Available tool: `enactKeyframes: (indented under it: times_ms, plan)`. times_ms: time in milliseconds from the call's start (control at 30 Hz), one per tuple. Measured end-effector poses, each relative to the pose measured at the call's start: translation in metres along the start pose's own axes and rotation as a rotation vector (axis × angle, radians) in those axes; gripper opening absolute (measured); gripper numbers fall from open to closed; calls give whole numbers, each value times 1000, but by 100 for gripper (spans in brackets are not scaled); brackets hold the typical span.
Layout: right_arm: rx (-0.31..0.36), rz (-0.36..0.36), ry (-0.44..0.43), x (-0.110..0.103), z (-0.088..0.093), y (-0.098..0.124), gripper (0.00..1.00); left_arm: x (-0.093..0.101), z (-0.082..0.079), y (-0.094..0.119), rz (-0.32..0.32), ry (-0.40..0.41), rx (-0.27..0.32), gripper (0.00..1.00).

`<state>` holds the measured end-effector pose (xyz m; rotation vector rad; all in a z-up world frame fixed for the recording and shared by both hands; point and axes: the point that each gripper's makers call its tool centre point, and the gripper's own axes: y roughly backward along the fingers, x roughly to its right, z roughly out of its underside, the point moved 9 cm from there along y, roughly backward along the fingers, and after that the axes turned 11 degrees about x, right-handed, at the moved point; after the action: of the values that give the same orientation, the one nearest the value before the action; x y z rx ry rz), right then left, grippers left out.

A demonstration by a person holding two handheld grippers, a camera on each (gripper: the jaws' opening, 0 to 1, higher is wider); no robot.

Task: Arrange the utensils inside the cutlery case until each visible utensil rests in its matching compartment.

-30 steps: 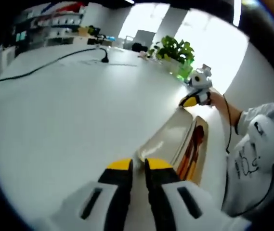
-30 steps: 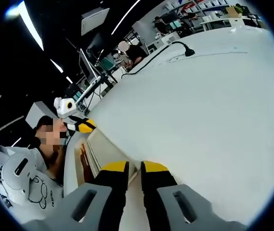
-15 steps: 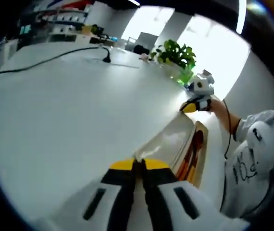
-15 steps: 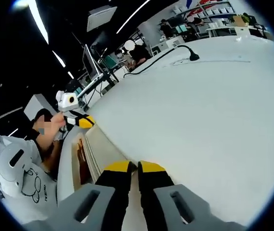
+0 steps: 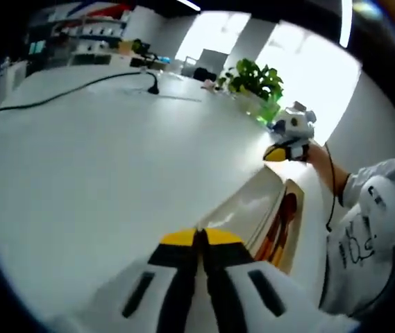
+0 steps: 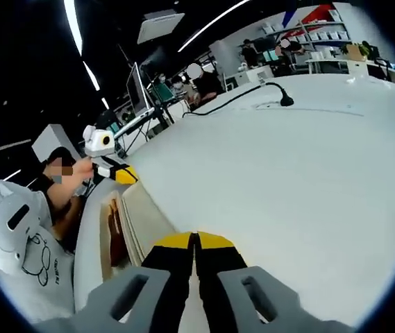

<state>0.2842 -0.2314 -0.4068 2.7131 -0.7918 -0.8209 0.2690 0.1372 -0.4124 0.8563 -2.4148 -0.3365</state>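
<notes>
- My left gripper [image 5: 198,238] is pinched tight on the near end of the case lid [image 5: 242,207].
- My right gripper [image 6: 194,242] pinches the far end — lid tipped up.
- Cutlery case [image 6: 89,236] sits on the white table [image 5: 100,159], reddish utensils [image 5: 280,225] inside.

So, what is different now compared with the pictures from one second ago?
Both tongs closed: the left tongs and the right tongs stood with jaws apart a second ago and now stand jaws together at opposite ends of the case lid. Whether they pinch its edge I cannot tell. The case and white table stayed put.
</notes>
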Motion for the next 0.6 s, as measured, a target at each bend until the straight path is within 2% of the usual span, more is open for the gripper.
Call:
enactKeyframes:
  times_ms: [133,267,300,333,367,433,500,600]
  plan:
    - [-32,-11,-85,2,8,9,9,1,0,1,-5,-10,-4,2]
    - [-53,-59,-172,3,16,3,10,1,0,2,-9,-13,-4,2]
    - [-57,-65,-183,3,17,1,10,1,0,2,-10,-13,-4,2]
    - [-21,-77,-180,3,14,-3,9,0,0,3,-20,-20,-9,2]
    - [-40,-71,-200,3,15,-2,9,1,0,3,-19,-20,-7,2]
    - [-35,-72,-199,2,16,-5,5,1,0,5,-18,-13,0,2]
    - [-32,-84,-228,0,17,-7,4,2,0,5,-16,-4,9,2]
    - [-33,-87,-219,-4,19,-7,4,2,0,6,-19,-7,10,2]
